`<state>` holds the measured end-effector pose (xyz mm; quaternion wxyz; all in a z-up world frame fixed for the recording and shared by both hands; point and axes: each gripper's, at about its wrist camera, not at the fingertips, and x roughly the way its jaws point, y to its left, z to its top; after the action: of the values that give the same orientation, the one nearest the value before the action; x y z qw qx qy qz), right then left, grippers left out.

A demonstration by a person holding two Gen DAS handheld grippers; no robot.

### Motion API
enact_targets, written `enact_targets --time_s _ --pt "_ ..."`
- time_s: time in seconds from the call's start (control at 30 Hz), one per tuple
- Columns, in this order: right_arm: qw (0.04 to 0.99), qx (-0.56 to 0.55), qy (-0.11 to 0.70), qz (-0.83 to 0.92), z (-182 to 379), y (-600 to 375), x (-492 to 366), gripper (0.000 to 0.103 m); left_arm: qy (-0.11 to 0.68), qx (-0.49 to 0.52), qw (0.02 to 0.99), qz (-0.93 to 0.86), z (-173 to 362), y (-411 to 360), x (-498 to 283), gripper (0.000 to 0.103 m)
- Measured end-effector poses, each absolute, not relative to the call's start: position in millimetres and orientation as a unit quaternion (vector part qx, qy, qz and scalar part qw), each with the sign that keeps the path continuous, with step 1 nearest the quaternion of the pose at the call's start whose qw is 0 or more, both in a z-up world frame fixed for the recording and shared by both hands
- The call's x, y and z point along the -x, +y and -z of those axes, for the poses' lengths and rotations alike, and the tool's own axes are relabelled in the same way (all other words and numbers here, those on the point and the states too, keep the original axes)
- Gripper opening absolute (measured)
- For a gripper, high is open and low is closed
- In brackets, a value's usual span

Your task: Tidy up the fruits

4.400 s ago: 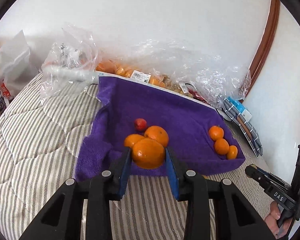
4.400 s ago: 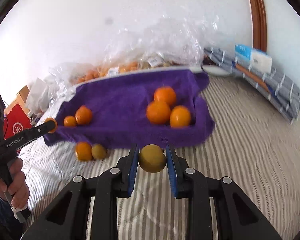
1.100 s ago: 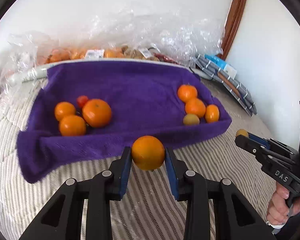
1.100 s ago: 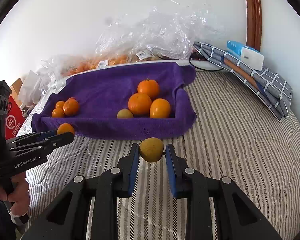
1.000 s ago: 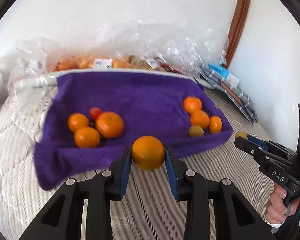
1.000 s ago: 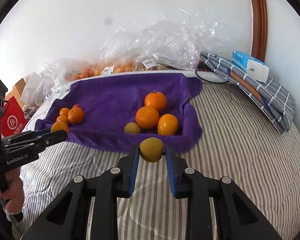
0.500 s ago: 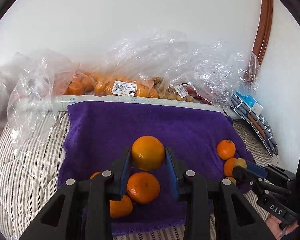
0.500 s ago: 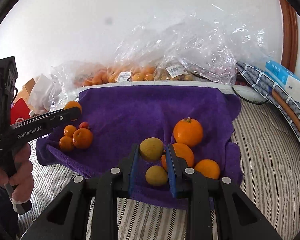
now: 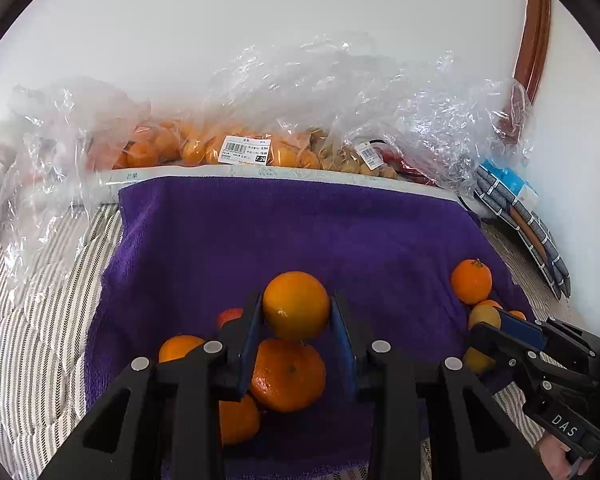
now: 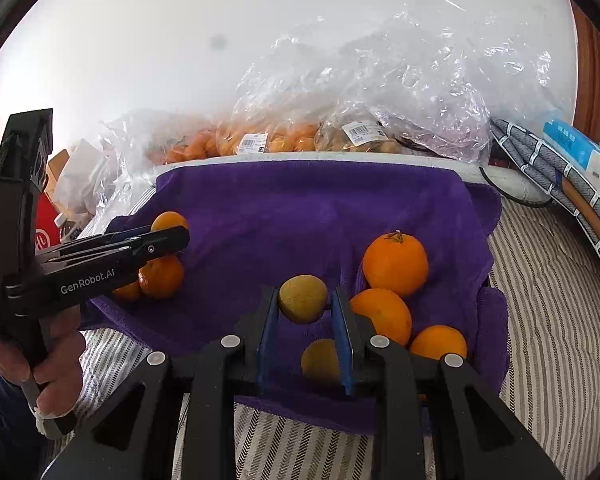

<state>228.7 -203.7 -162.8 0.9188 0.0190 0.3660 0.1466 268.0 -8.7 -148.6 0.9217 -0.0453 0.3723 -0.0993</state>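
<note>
Left wrist view: purple towel (image 9: 300, 232) covers striped bedding (image 9: 32, 320) beside white wall (image 9: 260, 20).

An orange (image 9: 296, 306), round and glossy, is clamped between the blue pads of the left tool (image 9: 296, 312), above the purple towel (image 9: 300, 240) near its front left corner. Below it lie three more oranges (image 9: 288, 376) and a small red fruit (image 9: 229, 316). A dull yellow fruit (image 10: 303, 298) is pinched in the right tool (image 10: 304, 304) over the towel's front right corner, where three oranges (image 10: 395, 263) and another yellow fruit (image 10: 320, 360) rest together.
</note>
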Motion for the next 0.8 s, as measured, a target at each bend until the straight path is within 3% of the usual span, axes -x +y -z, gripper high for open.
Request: enact_targets --time_s 0.13,0.17,0.23,0.43,0.6,0.67,0.73,0.8 --pt "0.923 -0.024 0.363 -0.128 152 -208 -220 0.029 0.361 0.023 0.928 0.09 135 -11 -256 0.037" --pt "0.925 -0.026 0.359 -0.122 146 -209 -215 0.034 0.357 0.022 0.93 0.088 131 -10 -251 0.044" --pt "0.929 -0.032 0.352 -0.107 134 -213 -203 0.045 0.345 0.018 0.935 0.082 119 -9 -237 0.046" --pt "0.938 -0.034 0.338 -0.066 93 -225 -150 0.06 0.32 0.01 0.946 0.055 85 -5 -178 0.053" --pt "0.942 -0.02 0.333 -0.027 65 -234 -97 0.06 0.322 0.004 0.946 0.048 63 -5 -127 0.067" --pt "0.941 -0.017 0.338 -0.017 57 -238 -79 0.06 0.321 0.007 0.946 0.051 55 -6 -106 0.08" --pt "0.939 -0.025 0.342 -0.002 52 -242 -64 0.06 0.323 0.012 0.945 0.053 47 -8 -89 0.081" --pt "0.942 -0.034 0.334 0.002 48 -245 -49 0.069 0.318 0.016 0.947 0.048 41 -11 -74 0.085"
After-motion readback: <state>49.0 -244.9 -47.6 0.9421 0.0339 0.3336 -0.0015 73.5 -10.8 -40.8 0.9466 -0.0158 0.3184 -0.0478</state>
